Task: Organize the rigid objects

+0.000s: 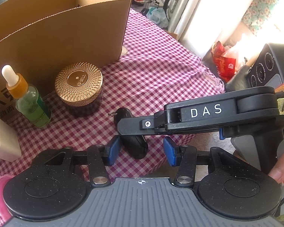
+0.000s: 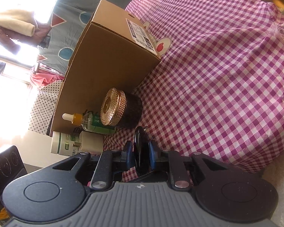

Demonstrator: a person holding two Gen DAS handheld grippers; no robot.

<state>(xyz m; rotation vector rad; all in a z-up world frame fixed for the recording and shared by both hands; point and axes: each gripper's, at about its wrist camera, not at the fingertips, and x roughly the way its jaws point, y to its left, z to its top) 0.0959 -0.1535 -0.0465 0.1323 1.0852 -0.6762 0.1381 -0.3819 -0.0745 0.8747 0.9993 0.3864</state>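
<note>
I am working over a table (image 1: 161, 60) covered in a purple-and-white checked cloth, with an open cardboard box (image 1: 56, 24) standing on it as my landmark. My right gripper (image 2: 140, 151) is reaching in sideways, its blue-padded fingers (image 2: 152, 151) clenching a black key fob (image 1: 136, 145), which is lying on the cloth in front of the box, nearer to me than the jar. The sideways approach is likely letting the fingers pinch the fob's thin edges. My left gripper (image 1: 142, 151) is hovering just over the same fob with its fingers spread wide and holding nothing, perhaps steadying or simply waiting. Against the box's front wall are standing a dark jar with a gold patterned lid (image 1: 78, 87), a green dropper bottle (image 1: 28, 102) and a white charger plug (image 1: 3, 140); a white pill bottle (image 2: 64, 143) is lying beside them. I judge the box to be where these things are meant to go.
</note>
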